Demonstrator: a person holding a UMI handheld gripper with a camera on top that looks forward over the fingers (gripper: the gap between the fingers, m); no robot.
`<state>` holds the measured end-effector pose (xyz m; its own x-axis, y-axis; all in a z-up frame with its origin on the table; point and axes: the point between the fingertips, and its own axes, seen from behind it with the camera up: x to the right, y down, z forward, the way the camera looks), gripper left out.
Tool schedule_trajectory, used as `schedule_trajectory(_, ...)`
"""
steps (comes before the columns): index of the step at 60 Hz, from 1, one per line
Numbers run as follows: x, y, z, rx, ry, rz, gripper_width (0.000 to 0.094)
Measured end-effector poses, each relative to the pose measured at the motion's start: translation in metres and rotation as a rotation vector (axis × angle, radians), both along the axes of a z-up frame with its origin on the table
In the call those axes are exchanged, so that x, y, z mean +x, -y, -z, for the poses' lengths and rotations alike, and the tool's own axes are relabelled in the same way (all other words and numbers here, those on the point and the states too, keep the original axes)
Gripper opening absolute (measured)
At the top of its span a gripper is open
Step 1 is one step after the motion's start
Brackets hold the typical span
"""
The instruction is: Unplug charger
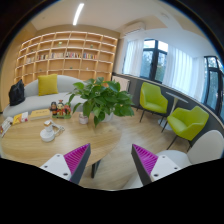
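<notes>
My gripper [111, 163] is open, its two magenta pads [76, 158] wide apart with only wooden floor showing between them. No charger, plug or socket shows anywhere in the gripper view. The fingers hang above the near edge of a round wooden table [30, 145], well short of anything on it.
A leafy green plant [100, 97] stands on the table with a white cup [47, 131] and small items. A white chair back [205, 150] is at right. Two lime green armchairs [187, 122] sit by the windows. A grey sofa [45, 88] and bookshelves [68, 55] line the far wall.
</notes>
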<state>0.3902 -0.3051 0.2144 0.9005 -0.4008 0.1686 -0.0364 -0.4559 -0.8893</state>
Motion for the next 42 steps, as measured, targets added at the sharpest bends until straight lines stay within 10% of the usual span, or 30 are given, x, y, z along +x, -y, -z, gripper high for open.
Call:
schedule_trajectory(16,-0.029,-0.002,0.049,-0.043,-0.005,-0.056,0.0854)
schedule_trajectory(42,-0.241,-0.196,0.12,0.052,-0.106,-0.437,0.0849)
